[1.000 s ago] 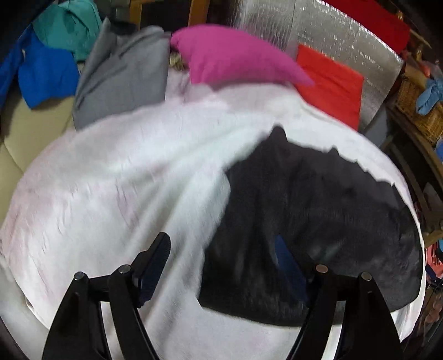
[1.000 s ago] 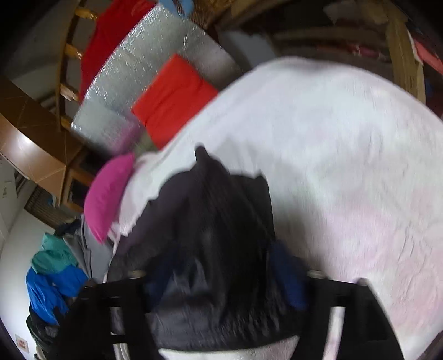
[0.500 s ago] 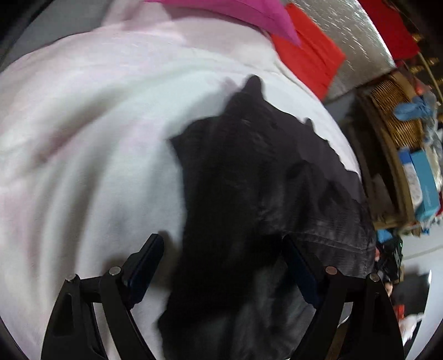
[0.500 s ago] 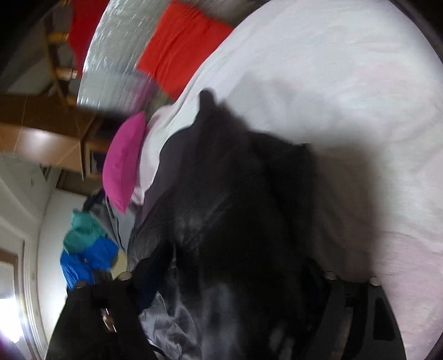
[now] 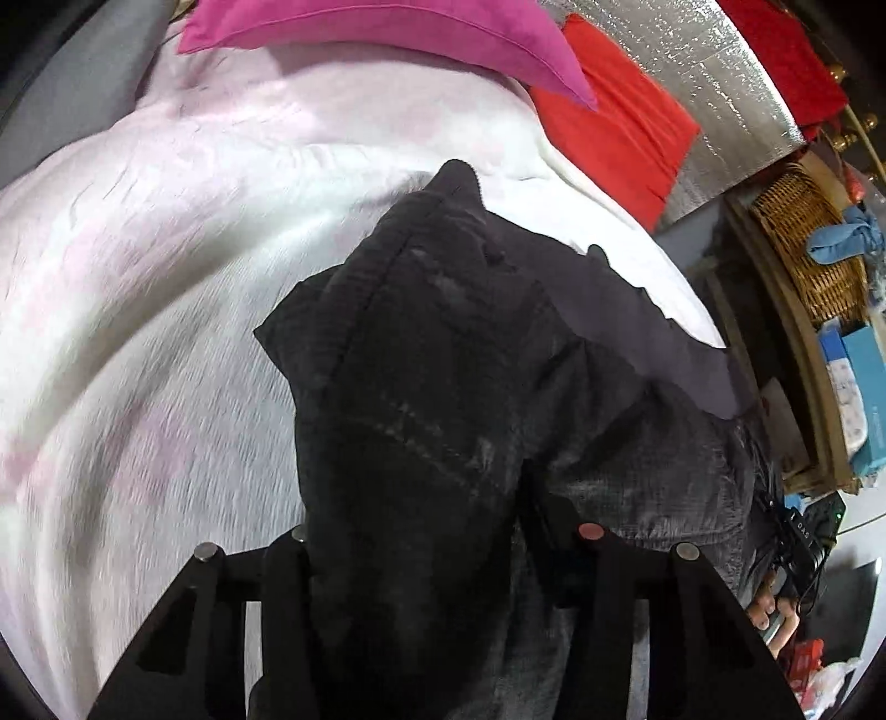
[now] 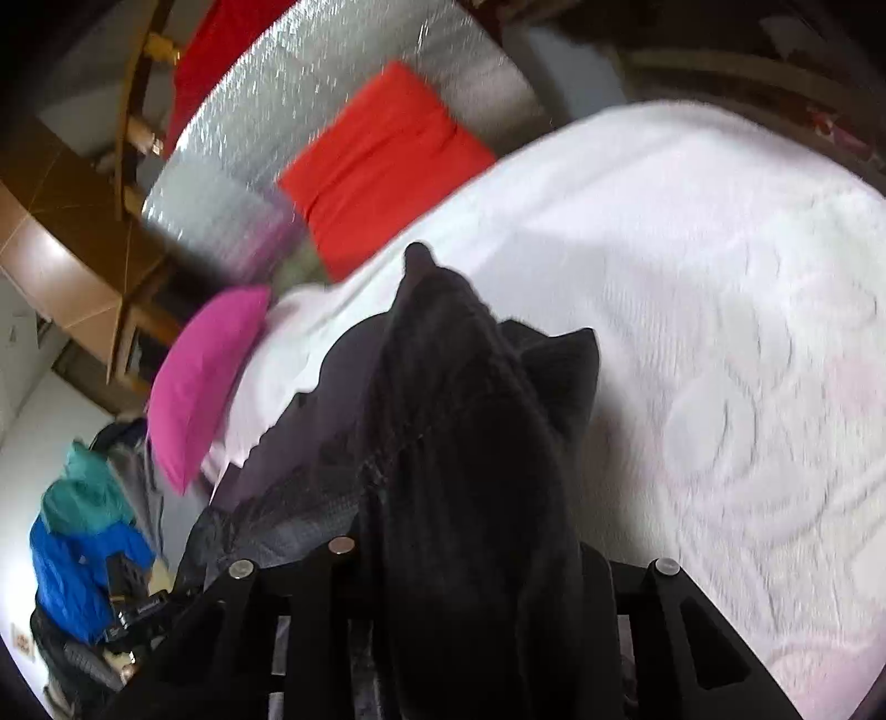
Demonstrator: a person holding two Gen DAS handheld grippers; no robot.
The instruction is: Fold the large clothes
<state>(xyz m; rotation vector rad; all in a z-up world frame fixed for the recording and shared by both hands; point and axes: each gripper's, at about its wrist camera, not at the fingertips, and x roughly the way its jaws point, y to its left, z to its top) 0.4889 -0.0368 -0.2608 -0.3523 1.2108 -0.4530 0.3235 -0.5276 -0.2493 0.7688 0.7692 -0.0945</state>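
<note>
A large black garment lies bunched on a white quilted bed cover, its far end pointing towards the pillows. My left gripper is shut on the garment's near edge, and the cloth hides its fingertips. In the right wrist view the same black garment rises from the bed cover into my right gripper, which is shut on it. A grey lining shows on one side of the garment in both views.
A magenta pillow and a red cushion lie at the head of the bed against a silver panel. A wicker basket stands on a shelf to the right. Blue and teal clothes are piled beyond the bed.
Both grippers have closed on the black garment's near edge. The garment has been gathered and drawn up from lying flat, and both cameras have moved in close to it.
</note>
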